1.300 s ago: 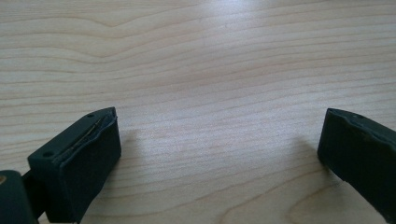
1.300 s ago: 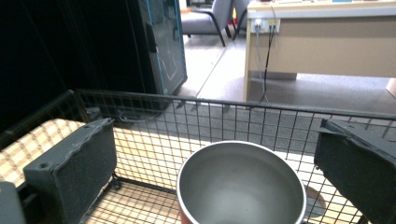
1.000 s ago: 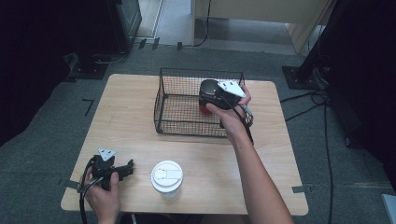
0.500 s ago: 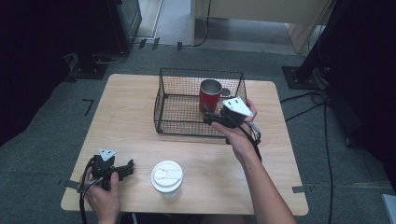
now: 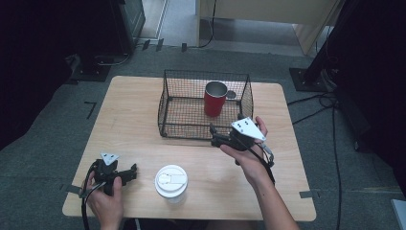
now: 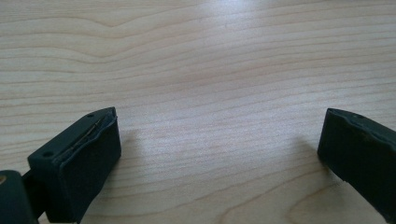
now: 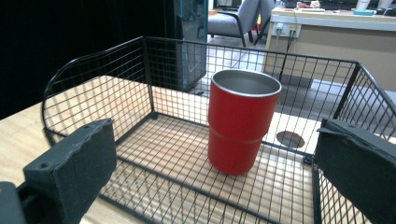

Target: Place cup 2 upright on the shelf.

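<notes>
A red metal cup [image 5: 215, 98] [image 7: 243, 121] stands upright inside a black wire basket [image 5: 167, 103] [image 7: 93, 88], towards its back right. My right gripper [image 5: 216, 136] hovers just outside the basket's front right corner, open and holding nothing, with its jaws spread wide and facing the cup. A white round lid [image 5: 171, 180] lies on the table near the front edge. To the left of the lid my left gripper [image 5: 128, 173] [image 6: 219, 140] rests low over bare wood, open, with nothing between its jaws.
The light wooden table [image 5: 129, 110] stands on grey carpet. A round cable hole [image 5: 231, 94] lies behind the cup. Cables [image 5: 311, 103] and a dark stand base [image 5: 311, 79] sit on the floor to the right.
My right gripper let go of the red cup, which now stands in the basket, and drew back toward the front, out over the basket's rim. The left gripper has not moved.
</notes>
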{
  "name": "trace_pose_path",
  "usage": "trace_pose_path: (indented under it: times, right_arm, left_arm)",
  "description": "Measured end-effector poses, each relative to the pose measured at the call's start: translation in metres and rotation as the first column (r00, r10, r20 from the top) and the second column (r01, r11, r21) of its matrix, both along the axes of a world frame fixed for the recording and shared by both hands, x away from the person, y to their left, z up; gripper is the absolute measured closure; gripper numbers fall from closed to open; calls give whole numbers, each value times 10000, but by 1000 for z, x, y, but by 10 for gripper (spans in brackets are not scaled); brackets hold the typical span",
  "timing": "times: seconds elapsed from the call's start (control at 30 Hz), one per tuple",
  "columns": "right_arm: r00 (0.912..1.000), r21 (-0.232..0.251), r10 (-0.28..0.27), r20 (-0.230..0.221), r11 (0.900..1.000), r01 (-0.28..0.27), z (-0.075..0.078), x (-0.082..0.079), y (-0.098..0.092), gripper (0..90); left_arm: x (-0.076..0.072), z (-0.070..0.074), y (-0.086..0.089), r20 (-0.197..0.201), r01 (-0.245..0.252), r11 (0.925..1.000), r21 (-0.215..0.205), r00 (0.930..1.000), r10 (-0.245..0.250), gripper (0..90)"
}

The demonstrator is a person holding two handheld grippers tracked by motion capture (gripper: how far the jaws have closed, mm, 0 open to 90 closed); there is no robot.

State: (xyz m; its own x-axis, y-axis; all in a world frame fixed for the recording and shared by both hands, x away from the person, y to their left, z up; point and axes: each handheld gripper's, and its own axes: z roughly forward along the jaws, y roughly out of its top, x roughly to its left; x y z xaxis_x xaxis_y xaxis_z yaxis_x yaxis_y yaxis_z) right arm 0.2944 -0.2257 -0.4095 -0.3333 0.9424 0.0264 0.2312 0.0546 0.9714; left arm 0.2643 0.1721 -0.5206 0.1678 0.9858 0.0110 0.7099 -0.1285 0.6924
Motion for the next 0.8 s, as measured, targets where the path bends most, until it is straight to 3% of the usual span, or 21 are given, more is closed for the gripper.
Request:
trace_pose_path:
  times: [0.33, 0.8]
  right_arm:
    - [9972, -55, 667, -325, 9977, -669, -25, -33, 5, 0]
    - [9880, -9, 1423, -592, 9898, -1426, -55, -63, 13, 0]
  left_arm:
    - [0, 0, 0, 10, 0, 10000, -4, 10000, 0, 0]
    - [0, 0, 0, 11, 0, 10000, -3, 10000, 0, 0]
